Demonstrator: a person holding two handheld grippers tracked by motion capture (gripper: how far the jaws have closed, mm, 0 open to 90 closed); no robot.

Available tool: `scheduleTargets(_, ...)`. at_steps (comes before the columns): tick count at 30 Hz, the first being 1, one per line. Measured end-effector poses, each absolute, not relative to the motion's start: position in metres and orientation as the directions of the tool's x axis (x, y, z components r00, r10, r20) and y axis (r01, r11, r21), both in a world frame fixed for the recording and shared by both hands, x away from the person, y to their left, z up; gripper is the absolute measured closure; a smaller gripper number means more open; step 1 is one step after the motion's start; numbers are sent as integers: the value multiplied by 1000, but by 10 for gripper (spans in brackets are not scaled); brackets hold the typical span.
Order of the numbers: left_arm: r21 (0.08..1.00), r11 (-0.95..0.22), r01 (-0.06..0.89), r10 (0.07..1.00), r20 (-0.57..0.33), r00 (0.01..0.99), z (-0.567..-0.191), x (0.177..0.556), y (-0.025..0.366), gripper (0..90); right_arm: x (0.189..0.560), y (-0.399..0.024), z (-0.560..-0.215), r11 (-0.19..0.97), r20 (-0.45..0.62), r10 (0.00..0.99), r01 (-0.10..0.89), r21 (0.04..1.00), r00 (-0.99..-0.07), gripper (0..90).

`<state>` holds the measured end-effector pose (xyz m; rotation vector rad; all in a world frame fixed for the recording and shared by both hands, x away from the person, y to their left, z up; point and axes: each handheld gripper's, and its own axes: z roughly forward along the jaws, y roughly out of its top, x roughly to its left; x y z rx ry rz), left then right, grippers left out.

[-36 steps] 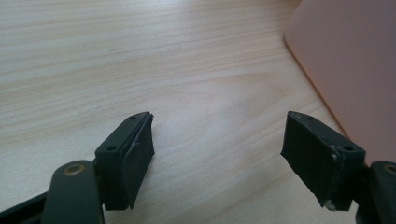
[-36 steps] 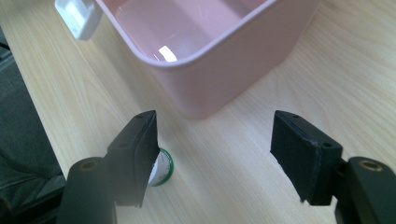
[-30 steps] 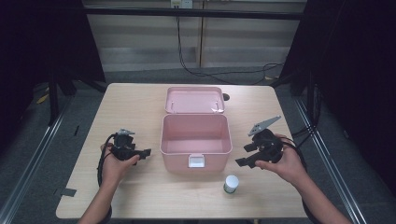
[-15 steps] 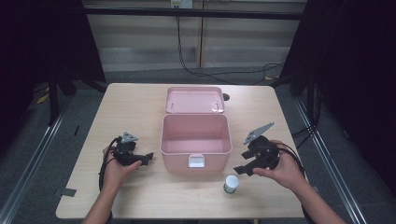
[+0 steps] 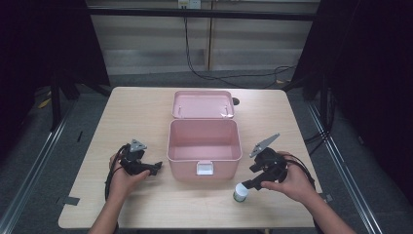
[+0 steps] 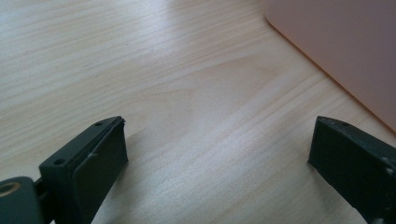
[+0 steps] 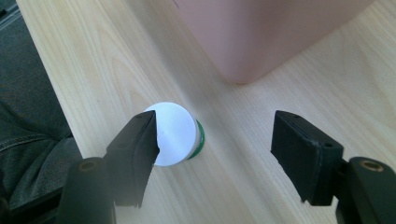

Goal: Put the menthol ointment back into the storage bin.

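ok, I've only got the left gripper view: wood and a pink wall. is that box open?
Observer: Yes. The box is open, and its lid is swung back behind it on the table.
Operator: and what's the right claw on?
Observer: Nothing yet. The right claw is open over a small white-capped bottle. The bottle stands near the box's front corner, close to one jaw and not clamped.
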<state>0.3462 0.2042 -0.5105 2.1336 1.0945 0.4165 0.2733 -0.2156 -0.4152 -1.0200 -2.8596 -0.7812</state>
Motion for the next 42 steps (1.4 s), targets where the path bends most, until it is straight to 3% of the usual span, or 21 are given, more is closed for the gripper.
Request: scheduleTargets(42, 701, -415, 580, 806, -14, 592, -510, 346, 203, 34, 264, -182, -436, 776, 172, 514, 541, 325, -841, 359)
